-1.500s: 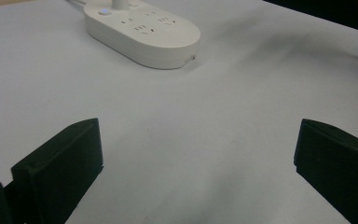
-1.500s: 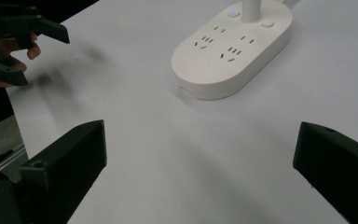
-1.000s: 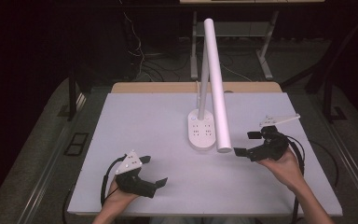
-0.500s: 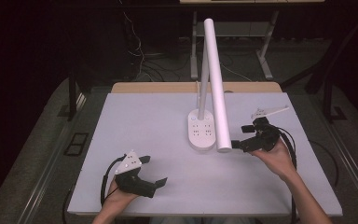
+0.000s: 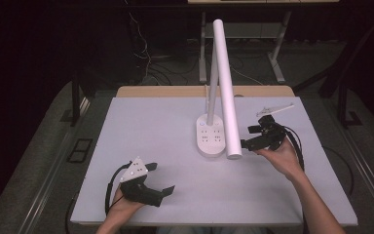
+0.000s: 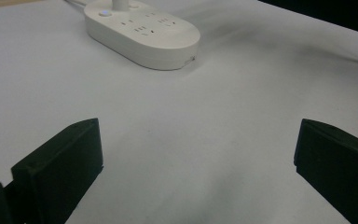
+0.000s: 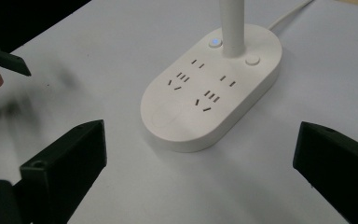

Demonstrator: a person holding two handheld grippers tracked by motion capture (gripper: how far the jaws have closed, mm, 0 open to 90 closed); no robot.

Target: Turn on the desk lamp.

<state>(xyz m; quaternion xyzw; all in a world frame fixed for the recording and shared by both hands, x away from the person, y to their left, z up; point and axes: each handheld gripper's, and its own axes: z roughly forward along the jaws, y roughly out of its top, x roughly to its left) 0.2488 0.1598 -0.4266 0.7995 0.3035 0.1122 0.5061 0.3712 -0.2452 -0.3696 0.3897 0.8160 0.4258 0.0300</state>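
A white desk lamp stands mid-table on an oval base [image 5: 210, 136] with sockets and buttons, its long tube head [image 5: 226, 83] slanting toward me. My right gripper [image 5: 246, 137] is open just right of the tube's low end, its jaws pointing at the base [image 7: 209, 88]. In the right gripper view nothing sits between the jaws of that gripper [image 7: 200, 168]. My left gripper [image 5: 161, 178] rests open near the front left edge, well short of the base [image 6: 142, 32]. The left gripper [image 6: 196, 163] has bare tabletop between its jaws.
The white tabletop [image 5: 156, 126] spreads wide on the left and at the front. A wooden strip [image 5: 175, 91] runs along the back edge. The lamp's cord [image 7: 289, 14] leads off behind the base. Cables and metal legs [image 5: 277, 63] lie on the floor beyond.
My right gripper has moved left and slightly away from me, closing in on the lamp's base and tube end. The left gripper has stayed put.
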